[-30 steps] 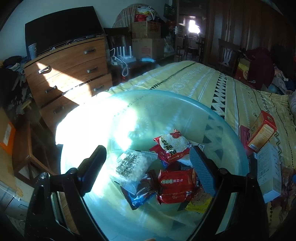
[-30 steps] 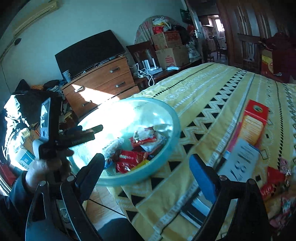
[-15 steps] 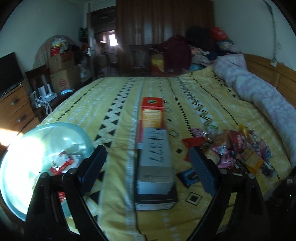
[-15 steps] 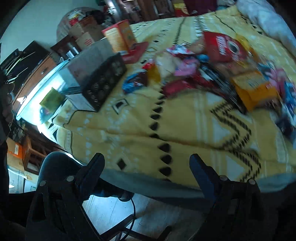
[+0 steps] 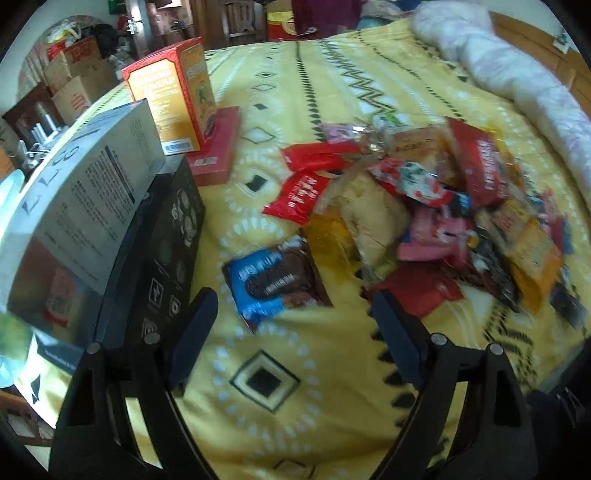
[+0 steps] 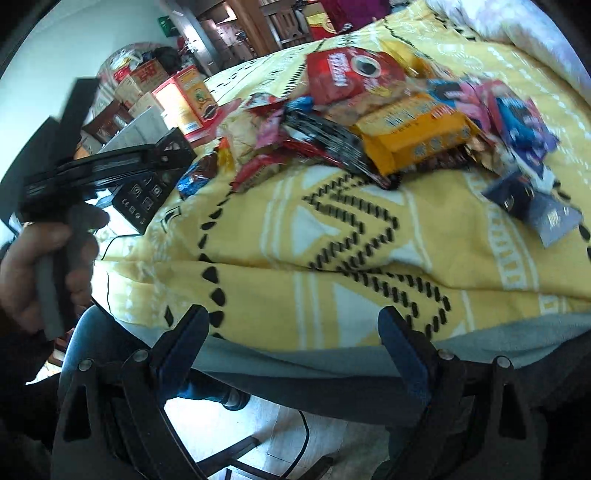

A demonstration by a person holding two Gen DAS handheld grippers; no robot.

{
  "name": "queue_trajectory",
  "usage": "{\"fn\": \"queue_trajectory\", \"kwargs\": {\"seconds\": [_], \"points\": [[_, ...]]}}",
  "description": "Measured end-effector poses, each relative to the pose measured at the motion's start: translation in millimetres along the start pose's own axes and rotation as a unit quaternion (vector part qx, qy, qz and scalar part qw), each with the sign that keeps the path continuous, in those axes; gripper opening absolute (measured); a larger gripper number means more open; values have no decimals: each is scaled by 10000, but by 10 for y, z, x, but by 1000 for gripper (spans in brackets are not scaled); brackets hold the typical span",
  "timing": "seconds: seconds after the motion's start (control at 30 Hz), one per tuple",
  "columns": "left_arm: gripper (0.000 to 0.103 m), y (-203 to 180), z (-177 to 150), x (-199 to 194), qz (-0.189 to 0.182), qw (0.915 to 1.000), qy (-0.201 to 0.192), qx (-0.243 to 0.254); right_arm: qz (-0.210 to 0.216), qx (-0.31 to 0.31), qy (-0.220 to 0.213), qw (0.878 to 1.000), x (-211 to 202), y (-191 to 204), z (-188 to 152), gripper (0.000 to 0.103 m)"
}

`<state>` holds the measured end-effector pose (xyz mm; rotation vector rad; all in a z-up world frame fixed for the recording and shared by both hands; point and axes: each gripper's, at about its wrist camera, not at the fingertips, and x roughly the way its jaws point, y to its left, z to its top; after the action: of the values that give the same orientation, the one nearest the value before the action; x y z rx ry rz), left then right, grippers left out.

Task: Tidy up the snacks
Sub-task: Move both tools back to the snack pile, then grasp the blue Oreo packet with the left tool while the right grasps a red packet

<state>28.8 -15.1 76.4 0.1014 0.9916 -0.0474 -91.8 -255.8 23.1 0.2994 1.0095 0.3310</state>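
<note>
The left gripper (image 5: 291,328) hangs wide open and empty just above the blue cookie pack (image 5: 273,282), jaws closing slightly. Its slippery wrapper might slide away.

A bed (image 5: 332,387) with a yellow patterned bedspread (image 6: 332,258) fills the room. A wooden headboard (image 5: 554,55) stands at the bed's far right. Beyond the bed: stacked cardboard boxes (image 5: 74,74), dark wooden furniture (image 6: 258,26). Pale wall (image 6: 74,37) to the bed's left.

I've swung both grippers off the bowl; my left gripper (image 5: 291,328), jaws narrowing slightly, now hangs empty over the cookie packet (image 5: 275,282).
</note>
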Motion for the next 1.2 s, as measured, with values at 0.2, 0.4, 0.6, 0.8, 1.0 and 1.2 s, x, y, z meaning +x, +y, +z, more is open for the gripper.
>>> {"fn": "queue_trajectory", "kwargs": {"seconds": [0.2, 0.4, 0.6, 0.8, 1.0, 1.2], "points": [[87, -93, 93, 327, 730, 9970, 254, 88, 210, 356, -196, 9990, -13, -202, 41, 94], [90, -114, 61, 561, 997, 9940, 447, 76, 280, 336, -213, 9988, -14, -201, 43, 94], [69, -38, 16, 615, 292, 9986, 446, -71, 282, 440, -264, 9983, -39, -245, 14, 94], [64, -12, -222, 150, -1534, 9858, 686, -34, 303, 615, -370, 9970, -82, -320, 27, 94], [63, -22, -386, -144, -1642, 9854, 415, 190, 327, 649, -388, 9966, -101, -330, 35, 94], [65, -80, -361, -105, -1398, 9887, 356, 414, 328, 673, -455, 9962, -133, -347, 35, 94]]}}
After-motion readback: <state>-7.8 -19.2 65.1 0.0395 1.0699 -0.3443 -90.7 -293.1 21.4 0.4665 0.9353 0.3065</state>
